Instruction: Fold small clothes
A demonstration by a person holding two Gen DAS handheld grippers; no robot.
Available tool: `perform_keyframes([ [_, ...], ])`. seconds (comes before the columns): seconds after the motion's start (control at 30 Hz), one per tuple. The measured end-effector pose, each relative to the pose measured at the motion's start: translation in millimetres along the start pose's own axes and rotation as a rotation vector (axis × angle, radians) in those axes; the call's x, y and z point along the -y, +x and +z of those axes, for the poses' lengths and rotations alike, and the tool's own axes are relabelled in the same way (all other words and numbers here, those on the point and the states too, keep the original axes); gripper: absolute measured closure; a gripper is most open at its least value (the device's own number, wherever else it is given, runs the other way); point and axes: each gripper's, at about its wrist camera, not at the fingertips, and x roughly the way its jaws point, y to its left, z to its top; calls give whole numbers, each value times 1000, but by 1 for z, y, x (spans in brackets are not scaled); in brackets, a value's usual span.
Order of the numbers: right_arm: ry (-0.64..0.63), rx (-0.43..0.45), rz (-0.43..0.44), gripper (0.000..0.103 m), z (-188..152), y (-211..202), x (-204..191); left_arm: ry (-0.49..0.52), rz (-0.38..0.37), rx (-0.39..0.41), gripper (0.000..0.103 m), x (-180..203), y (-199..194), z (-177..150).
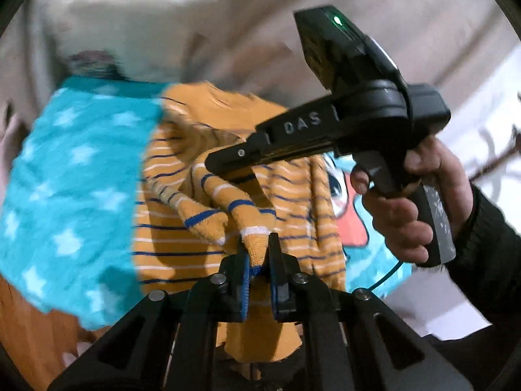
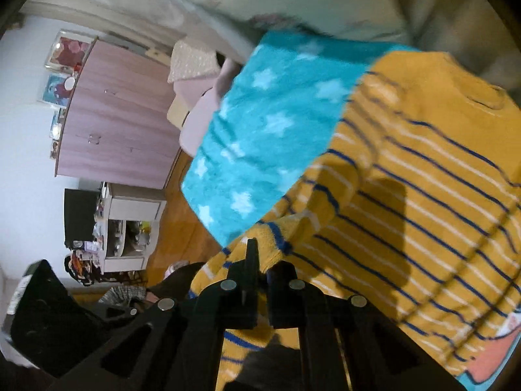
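Note:
An orange sweater (image 1: pixel 176 244) with blue and white stripes lies spread over the bed, one edge lifted into folds. My left gripper (image 1: pixel 258 246) is shut on a bunched striped part of it, with cloth pinched between the blue pads. My right gripper (image 1: pixel 211 163), held by a hand (image 1: pixel 400 215), comes in from the right and is shut on the same raised fold a little farther back. In the right wrist view the right gripper (image 2: pixel 265 260) clamps the orange cloth, and the rest of the sweater (image 2: pixel 423 195) stretches away to the right.
A teal blanket with pale stars (image 1: pixel 71 179) (image 2: pixel 260 130) lies beside the sweater. A cartoon-print cloth (image 1: pixel 351 224) shows under its far edge. A pale pillow (image 1: pixel 123 32) sits behind. A wooden wardrobe (image 2: pixel 120 123), a cluttered desk (image 2: pixel 130 224) and wooden floor (image 2: pixel 182 228) lie off the bed.

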Motion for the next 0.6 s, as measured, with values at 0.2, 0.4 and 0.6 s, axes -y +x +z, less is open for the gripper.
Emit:
perform_keyframes([
  [0.2,113,-16,-39,96,-53,-2,108,17,15,-270,86,30,122,-34],
  [0.4,193,-39,-150,78,-90,24,176,-96,98,-279,59,24,119,-61],
  [0.6,32,102,-129,52,-87,-30,139,-289,230,-64,36,-13,77,-11],
])
